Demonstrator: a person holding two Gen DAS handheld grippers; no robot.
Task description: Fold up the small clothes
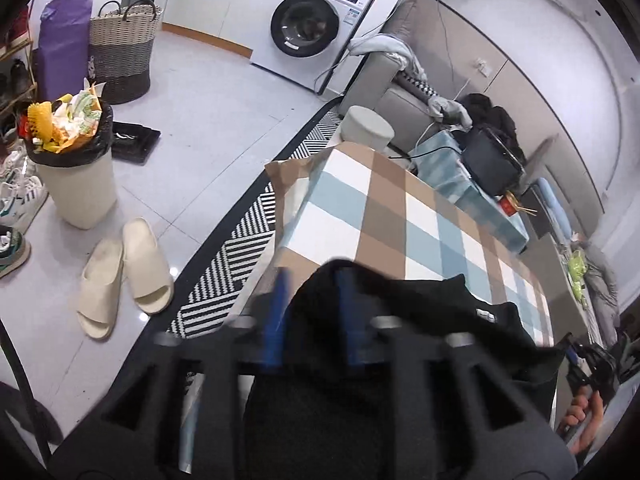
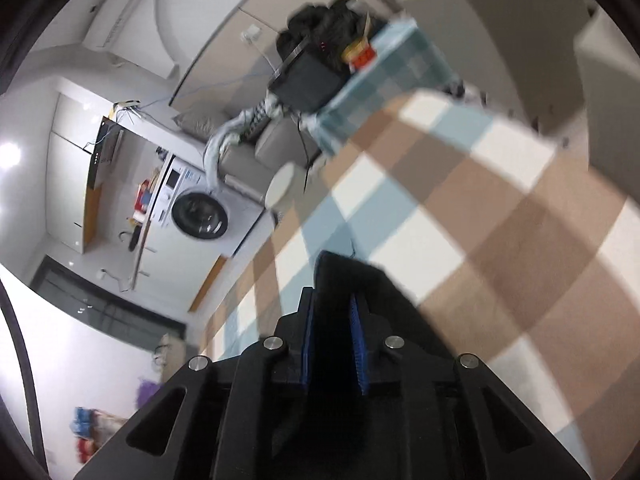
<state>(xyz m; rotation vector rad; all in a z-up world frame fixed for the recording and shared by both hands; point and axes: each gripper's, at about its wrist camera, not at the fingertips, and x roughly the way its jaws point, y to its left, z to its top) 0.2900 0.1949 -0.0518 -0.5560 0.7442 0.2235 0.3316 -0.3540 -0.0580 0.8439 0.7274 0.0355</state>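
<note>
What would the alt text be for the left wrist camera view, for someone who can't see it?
The left gripper pinches a black garment above a table with a brown, blue and white checked cloth. On the tiled floor to the left are cream slippers, a full bin and a washing machine.

Handheld two-finger grippers, matte black bodies.
Left gripper [image 1: 310, 312] and right gripper [image 2: 334, 340]: ridged blue pads on fingers [image 2: 357, 344], round silver screws, angular cut-out slots in the housing. Bare-skinned hand [image 1: 582, 426] grips the far unit's handle.
</note>
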